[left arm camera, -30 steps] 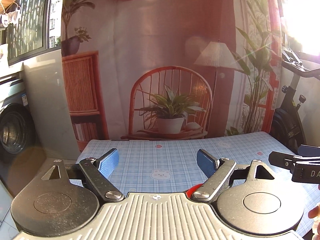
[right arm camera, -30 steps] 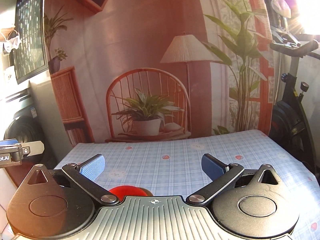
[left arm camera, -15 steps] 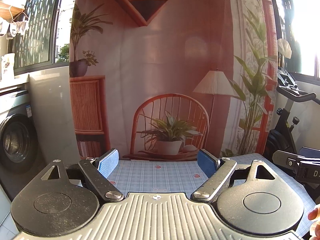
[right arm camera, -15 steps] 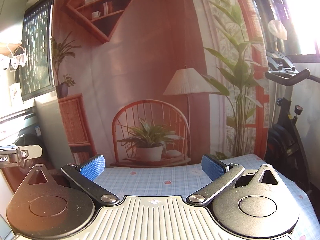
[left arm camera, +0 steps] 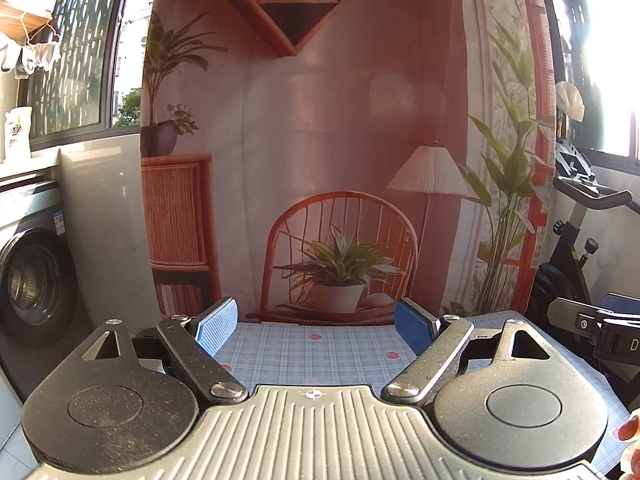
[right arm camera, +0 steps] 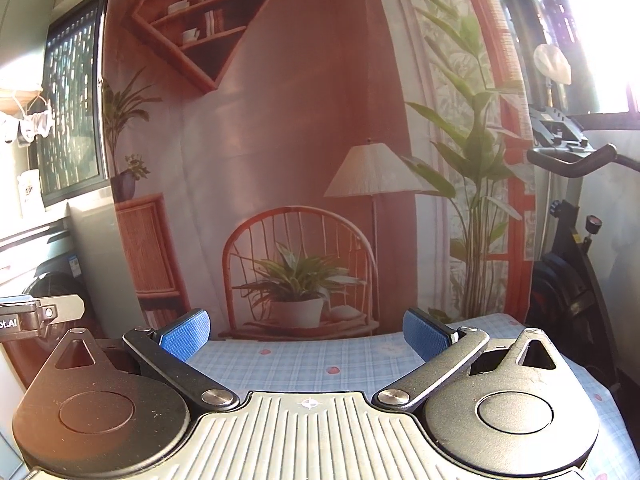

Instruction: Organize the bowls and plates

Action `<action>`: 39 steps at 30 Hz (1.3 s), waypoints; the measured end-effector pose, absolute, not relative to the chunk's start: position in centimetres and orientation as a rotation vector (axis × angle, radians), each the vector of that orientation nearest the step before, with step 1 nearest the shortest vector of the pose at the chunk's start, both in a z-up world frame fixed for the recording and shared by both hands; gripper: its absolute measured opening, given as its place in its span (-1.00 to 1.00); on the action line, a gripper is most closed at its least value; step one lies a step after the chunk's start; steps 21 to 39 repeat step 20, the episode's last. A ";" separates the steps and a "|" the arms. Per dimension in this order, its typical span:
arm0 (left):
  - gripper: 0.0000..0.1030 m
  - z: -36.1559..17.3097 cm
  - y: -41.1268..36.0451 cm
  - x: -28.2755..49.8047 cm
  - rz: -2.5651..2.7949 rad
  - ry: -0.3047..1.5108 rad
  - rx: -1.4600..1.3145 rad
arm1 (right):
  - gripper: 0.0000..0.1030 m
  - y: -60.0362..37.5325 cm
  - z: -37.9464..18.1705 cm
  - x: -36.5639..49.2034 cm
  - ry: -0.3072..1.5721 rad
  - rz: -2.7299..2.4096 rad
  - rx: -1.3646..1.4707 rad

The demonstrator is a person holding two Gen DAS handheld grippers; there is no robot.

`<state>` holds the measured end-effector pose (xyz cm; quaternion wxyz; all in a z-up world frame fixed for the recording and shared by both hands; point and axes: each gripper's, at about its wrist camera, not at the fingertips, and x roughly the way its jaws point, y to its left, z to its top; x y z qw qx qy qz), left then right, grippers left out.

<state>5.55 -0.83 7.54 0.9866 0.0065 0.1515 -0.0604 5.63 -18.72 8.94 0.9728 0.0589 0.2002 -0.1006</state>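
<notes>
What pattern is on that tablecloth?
The tablecloth is a pale blue and white check dotted with small red shapes; the right wrist view shows it best.

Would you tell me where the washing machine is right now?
The washing machine stands at the far left edge of the left wrist view, below the window and left of the table.

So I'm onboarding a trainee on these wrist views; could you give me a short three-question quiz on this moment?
1. True or false: the left gripper with blue ribbed pads holds a plate.
2. What covers the table: A plain white cloth, B blue checked tablecloth, C bare wood?
3. Fill in: the right gripper stands ____.

Key: 1 false, its open jaws are empty; 2 B; 3 open.
</notes>
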 end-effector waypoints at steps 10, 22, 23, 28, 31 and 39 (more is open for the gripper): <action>0.70 7.5 -0.5 5.5 -0.118 0.309 0.011 | 0.99 -19.1 8.6 5.6 0.417 -0.207 0.125; 0.70 7.3 -0.2 5.7 -0.122 0.316 0.005 | 0.99 -19.3 8.2 5.5 0.431 -0.216 0.138; 0.70 7.3 -0.2 5.7 -0.122 0.316 0.005 | 0.99 -19.3 8.2 5.5 0.431 -0.216 0.138; 0.70 7.3 -0.2 5.7 -0.122 0.316 0.005 | 0.99 -19.3 8.2 5.5 0.431 -0.216 0.138; 0.70 7.3 -0.2 5.7 -0.122 0.316 0.005 | 0.99 -19.3 8.2 5.5 0.431 -0.216 0.138; 0.70 7.3 -0.2 5.7 -0.122 0.316 0.005 | 0.99 -19.3 8.2 5.5 0.431 -0.216 0.138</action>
